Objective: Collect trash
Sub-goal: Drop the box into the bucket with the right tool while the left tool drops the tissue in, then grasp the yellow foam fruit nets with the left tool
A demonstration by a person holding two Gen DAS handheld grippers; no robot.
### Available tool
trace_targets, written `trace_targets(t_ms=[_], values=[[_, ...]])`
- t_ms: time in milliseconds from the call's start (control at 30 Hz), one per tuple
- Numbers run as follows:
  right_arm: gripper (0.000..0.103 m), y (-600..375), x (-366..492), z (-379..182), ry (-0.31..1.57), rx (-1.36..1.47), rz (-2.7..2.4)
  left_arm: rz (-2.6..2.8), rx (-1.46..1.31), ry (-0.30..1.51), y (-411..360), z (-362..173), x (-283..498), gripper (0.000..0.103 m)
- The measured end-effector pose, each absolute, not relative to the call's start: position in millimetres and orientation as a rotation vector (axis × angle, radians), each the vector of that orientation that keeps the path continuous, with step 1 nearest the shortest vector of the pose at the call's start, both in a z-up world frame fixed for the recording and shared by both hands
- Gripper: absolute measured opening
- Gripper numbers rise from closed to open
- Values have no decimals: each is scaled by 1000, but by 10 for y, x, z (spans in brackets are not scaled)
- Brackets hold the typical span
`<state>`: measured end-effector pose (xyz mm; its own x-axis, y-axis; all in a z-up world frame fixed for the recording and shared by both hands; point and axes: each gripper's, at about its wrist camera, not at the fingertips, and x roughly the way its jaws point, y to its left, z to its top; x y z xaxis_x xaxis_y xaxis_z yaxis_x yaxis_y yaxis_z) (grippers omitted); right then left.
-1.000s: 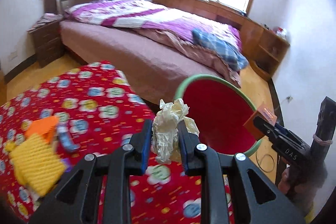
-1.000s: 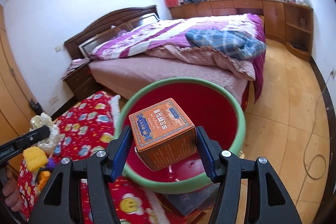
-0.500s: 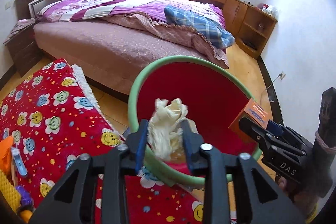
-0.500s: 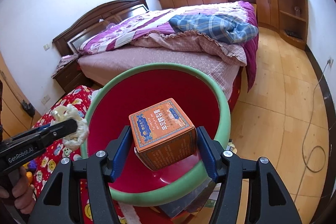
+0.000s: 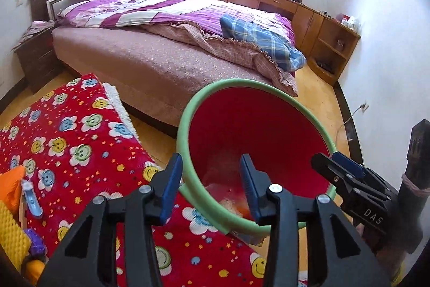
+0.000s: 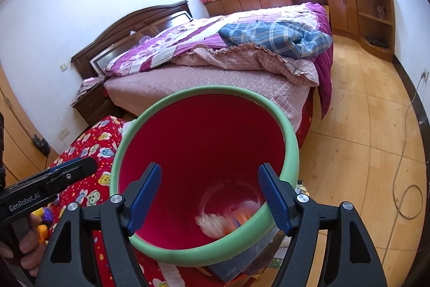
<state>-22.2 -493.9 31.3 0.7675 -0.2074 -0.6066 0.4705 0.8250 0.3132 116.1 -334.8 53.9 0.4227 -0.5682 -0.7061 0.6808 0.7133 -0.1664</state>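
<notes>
A red bin with a green rim (image 5: 185, 109) (image 6: 291, 149) stands between the flowered red cover and the bed. My left gripper (image 5: 212, 188) hangs over the bin's near rim, its jaws opening with nothing between them. My right gripper (image 6: 208, 195) is over the bin's mouth, jaws also opening and empty. At the bin's bottom lie the crumpled cream paper (image 6: 212, 223) (image 5: 229, 205) and the orange box (image 6: 237, 218), both blurred. In the left wrist view the right gripper (image 5: 341, 175) shows at the bin's right side; in the right wrist view the left gripper (image 6: 67, 171) shows at the left.
The red flowered cover (image 5: 80, 141) holds yellow and orange toys (image 5: 10, 227) at its left. A bed (image 5: 150, 55) fills the room behind the bin. Wooden cabinets (image 6: 371, 18) line the far wall. A cable (image 6: 403, 195) lies on the wooden floor at the right. A flat book or box (image 6: 236, 268) lies under the bin.
Both grippers let go: the crumpled paper left the left jaws and the orange box left the right jaws, and both now lie inside the bin. The left gripper moved from the cover to the bin.
</notes>
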Motion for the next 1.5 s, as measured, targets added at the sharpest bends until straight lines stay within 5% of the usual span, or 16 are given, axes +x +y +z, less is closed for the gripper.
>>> trace_targets(t_ms=[1500], values=[[77, -3609, -50, 491, 640, 363, -167, -204, 1, 791, -942, 606, 1405, 45]])
